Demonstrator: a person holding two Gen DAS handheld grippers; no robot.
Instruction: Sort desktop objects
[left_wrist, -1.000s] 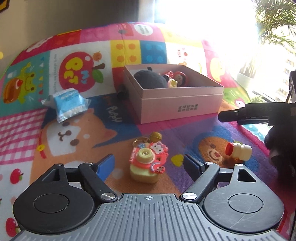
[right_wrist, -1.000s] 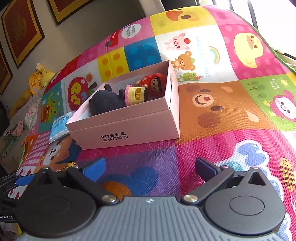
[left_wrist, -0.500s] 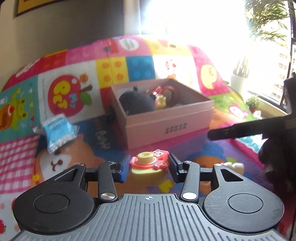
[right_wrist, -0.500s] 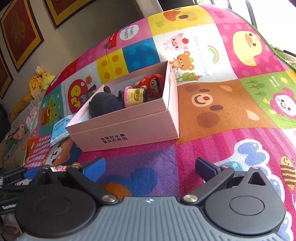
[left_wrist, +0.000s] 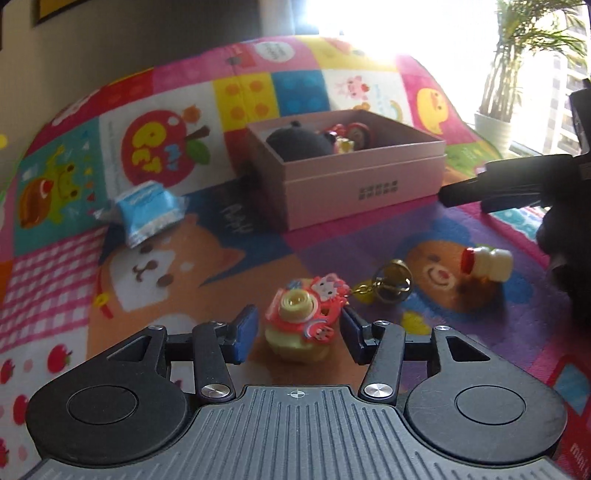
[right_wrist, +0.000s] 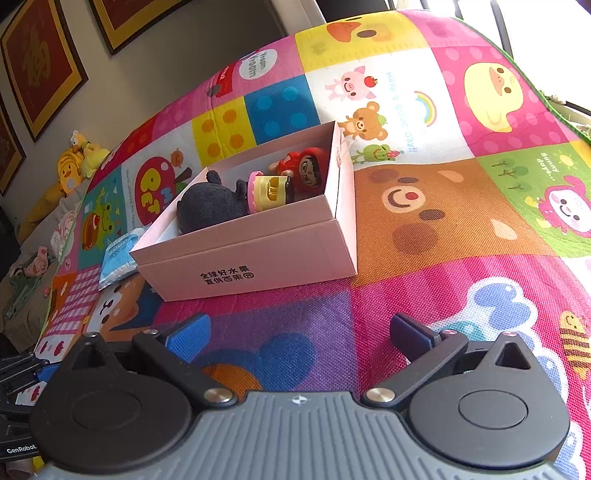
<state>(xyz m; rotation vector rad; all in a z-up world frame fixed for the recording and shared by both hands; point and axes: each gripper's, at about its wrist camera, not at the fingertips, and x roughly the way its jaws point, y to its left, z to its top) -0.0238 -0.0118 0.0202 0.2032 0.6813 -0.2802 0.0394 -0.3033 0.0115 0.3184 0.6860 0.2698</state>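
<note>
Right up close in left wrist view: left gripper (left_wrist: 297, 334), jaws opening, toy camera charm (left_wrist: 301, 325) sitting between blue pads. Small gap on the left side; right pad v. close to charm, contact hard to call. Charm tilted, resting on colourful play mat (left_wrist: 184, 295), not lifted. Gold bell (left_wrist: 393, 282) on its chain trailing off to the right, just beside charm. Bit further right, small bottle w/ red cap (left_wrist: 487, 262) lying on its side on bear print. Left of centre, blue packet (left_wrist: 147, 212) on mat, well apart from charm. Beyond, pink box (left_wrist: 362, 192), open-topped, holding dark plush (left_wrist: 299, 146) plus red doll (left_wrist: 360, 133). At right edge, black finger of right gripper poking in near box front.

Right wrist view: right gripper (right_wrist: 299, 332) wide open, nothing between pads, hovering over purple/pink patch of mat. Further out, same pink box, near wall w/ printed text; inside, dark plush, yellow-pink toy (right_wrist: 267, 190), red doll. Past mat's left edge, yellow plush toys (right_wrist: 75, 162) by wall, framed pictures (right_wrist: 40, 62) above.
</note>
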